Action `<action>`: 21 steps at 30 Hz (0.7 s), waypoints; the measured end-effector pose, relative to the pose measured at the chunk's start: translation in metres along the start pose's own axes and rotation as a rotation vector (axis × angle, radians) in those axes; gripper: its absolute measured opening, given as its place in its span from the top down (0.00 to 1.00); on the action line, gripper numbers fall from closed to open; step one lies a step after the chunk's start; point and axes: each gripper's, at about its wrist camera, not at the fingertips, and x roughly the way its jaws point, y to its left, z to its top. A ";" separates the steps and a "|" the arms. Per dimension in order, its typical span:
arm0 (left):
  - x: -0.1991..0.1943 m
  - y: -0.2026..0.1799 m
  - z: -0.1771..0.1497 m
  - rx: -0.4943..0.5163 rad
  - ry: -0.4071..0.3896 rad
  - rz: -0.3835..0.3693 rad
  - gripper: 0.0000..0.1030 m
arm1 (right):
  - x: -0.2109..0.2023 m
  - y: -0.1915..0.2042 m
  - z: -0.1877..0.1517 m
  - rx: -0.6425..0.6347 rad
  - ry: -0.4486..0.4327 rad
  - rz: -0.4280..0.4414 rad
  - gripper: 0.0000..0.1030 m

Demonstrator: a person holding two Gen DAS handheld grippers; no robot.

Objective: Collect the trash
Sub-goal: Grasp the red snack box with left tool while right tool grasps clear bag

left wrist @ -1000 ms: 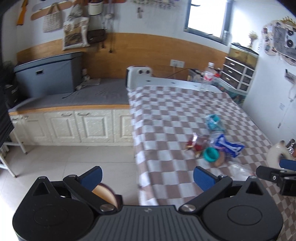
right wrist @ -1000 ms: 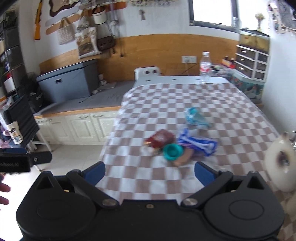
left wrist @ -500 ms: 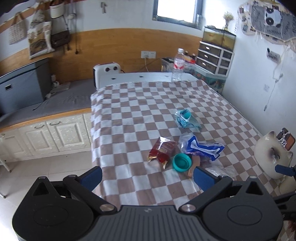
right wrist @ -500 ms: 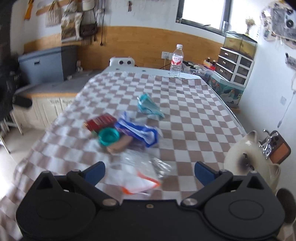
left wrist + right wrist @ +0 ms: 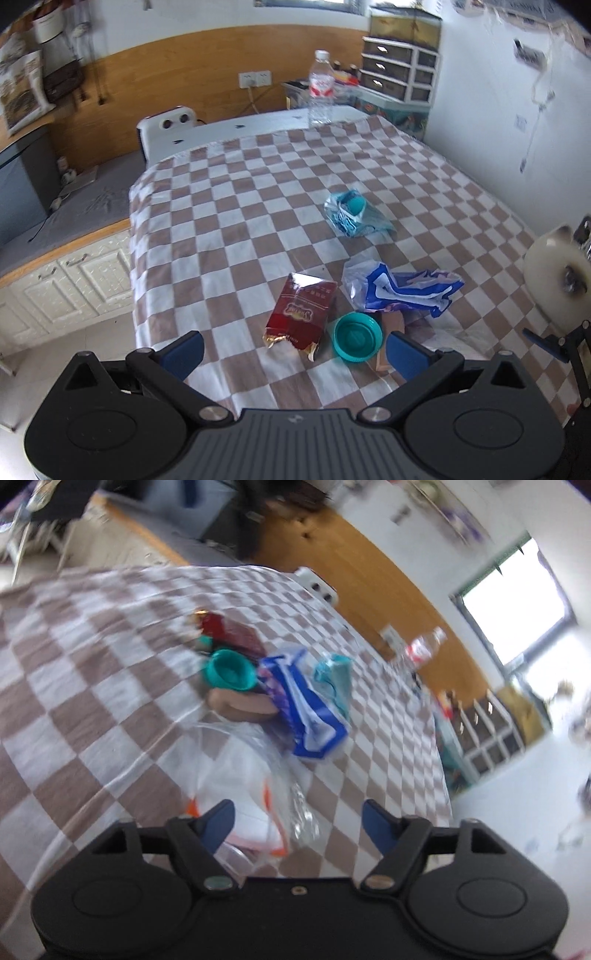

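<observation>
Left gripper (image 5: 293,349) fingers wide open, nothing held; red packet (image 5: 301,315) and teal cap (image 5: 357,338) lie between and just ahead of them on the tabletop (image 5: 236,229). Right gripper (image 5: 297,823) fingers have just been closing, partly open around clear plastic bag (image 5: 258,775), no visible pinch.

A clear water bottle (image 5: 320,92) stands at the checkered tablecloth's (image 5: 236,206) far edge, near a drawer unit (image 5: 399,72).

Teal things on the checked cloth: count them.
2. A teal lid lies at the near edge, right of the red packet. A teal bag lies farther back, alone. Others may hide under the wrappers.
</observation>
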 end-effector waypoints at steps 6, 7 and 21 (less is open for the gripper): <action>0.040 -0.009 0.008 0.158 0.031 0.006 0.00 | 0.023 0.015 0.006 -0.072 -0.017 -0.032 0.54; 0.046 -0.010 0.009 0.177 0.037 0.007 0.00 | 0.026 0.016 0.007 -0.074 -0.020 -0.030 0.59; 0.112 -0.010 0.039 0.297 0.115 0.058 0.04 | 0.042 0.021 0.010 -0.001 0.005 -0.009 0.81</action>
